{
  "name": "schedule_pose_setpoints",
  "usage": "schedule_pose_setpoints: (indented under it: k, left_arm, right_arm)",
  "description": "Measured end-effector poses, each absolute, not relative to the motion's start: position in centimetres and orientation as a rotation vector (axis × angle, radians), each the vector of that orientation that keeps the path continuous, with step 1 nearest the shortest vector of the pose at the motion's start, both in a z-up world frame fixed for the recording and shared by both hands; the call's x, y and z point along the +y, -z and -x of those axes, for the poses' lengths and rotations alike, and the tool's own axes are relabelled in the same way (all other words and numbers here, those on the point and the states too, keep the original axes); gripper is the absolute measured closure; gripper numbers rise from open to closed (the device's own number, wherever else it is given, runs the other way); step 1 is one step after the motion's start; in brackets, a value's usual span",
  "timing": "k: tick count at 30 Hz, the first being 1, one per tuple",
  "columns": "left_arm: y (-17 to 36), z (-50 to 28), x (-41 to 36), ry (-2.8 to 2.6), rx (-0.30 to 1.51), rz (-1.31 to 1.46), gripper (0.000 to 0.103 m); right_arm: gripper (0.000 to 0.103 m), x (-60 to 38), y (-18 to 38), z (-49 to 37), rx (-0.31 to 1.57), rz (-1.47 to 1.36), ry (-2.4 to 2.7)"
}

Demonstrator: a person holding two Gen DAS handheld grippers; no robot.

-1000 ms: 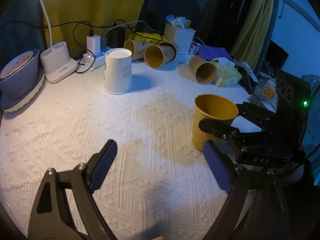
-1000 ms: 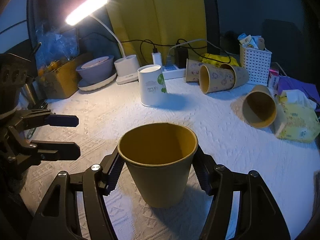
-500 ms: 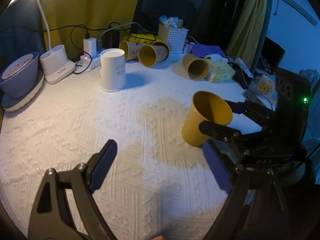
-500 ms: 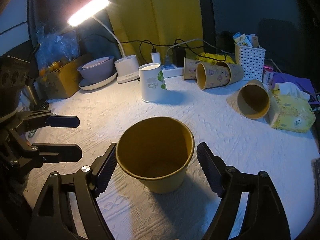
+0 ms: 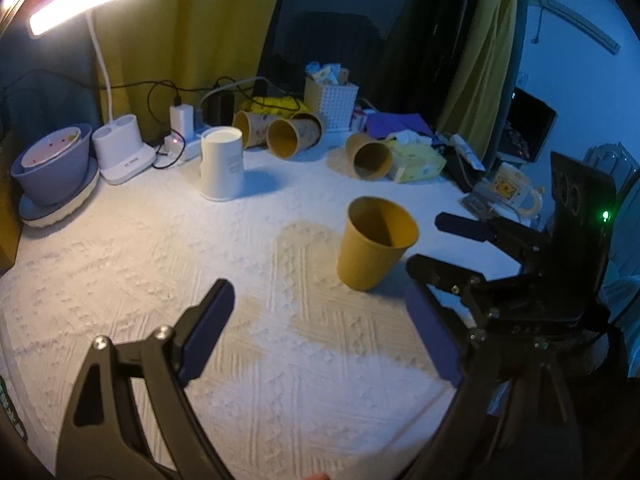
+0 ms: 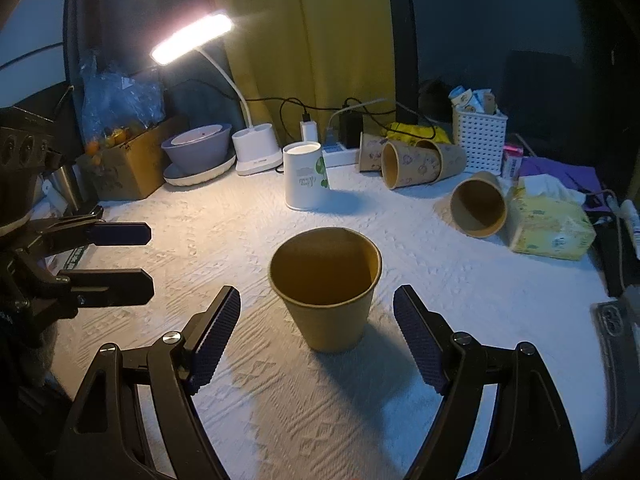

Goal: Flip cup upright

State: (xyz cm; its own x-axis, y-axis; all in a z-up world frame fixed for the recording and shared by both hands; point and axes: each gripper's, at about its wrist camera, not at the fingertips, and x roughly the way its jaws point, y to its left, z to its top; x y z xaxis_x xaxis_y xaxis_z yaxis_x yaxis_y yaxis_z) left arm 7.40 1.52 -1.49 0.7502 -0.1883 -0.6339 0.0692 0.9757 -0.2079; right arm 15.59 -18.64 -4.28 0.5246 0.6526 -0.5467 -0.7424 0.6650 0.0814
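A plain brown paper cup (image 6: pixel 326 286) stands upright, mouth up, on the white textured cloth (image 6: pixel 248 208); it also shows in the left wrist view (image 5: pixel 372 250). My right gripper (image 6: pixel 316 340) is open, its fingers apart on either side of the cup and a little nearer than it, touching nothing. It shows at the right of the left wrist view (image 5: pixel 440 252). My left gripper (image 5: pixel 324 332) is open and empty, above bare cloth left of the cup; it shows at the left of the right wrist view (image 6: pixel 148 258).
A white cup (image 6: pixel 304 178) stands upside down behind. Several brown cups lie on their sides: a pair (image 6: pixel 412 162) by the white basket (image 6: pixel 480 140), one (image 6: pixel 478 204) by the tissue pack (image 6: pixel 550 224). A desk lamp (image 6: pixel 256 150), bowl (image 6: pixel 198 152) and cables stand at the back.
My right gripper has let go of the brown cup, opened and drawn back from it. The cup now stands free on the cloth. My left gripper has stayed open, rising slightly.
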Motion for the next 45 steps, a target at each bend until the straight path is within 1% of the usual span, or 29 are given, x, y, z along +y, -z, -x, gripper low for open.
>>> schedule_pose_setpoints:
  k: [17,29,30,32,33,45]
  left_arm:
    - [-3.4,-1.2,-1.2,0.131,0.542,0.126,0.014]
    - [-7.1,2.5,-1.7,0.042,0.41,0.1,0.014]
    - [-7.5,2.8,-1.8,0.033,0.399,0.093,0.014]
    - [-8.1,3.3,-2.0,0.016,0.379,0.077,0.009]
    - [-8.3,3.5,-2.1,0.01,0.369,0.072,0.008]
    - [-11.7,6.4,-2.1,-0.026,0.216,0.061,0.008]
  right_arm:
    - [0.021,-22.8,-0.6,-9.0,0.47,0.188,-0.73]
    - [0.021,-24.4,-5.1,-4.9,0.361,0.195,-0.634]
    - [0.021,-24.5,-5.5,-4.6,0.351,0.194,-0.633]
    - [0.021,-24.6,-6.0,-4.2,0.338,0.192,-0.634]
    - [0.021,-24.6,-6.3,-3.9,0.333,0.19,-0.635]
    - [0.021,-25.5,-9.7,-1.7,0.276,0.175,-0.604]
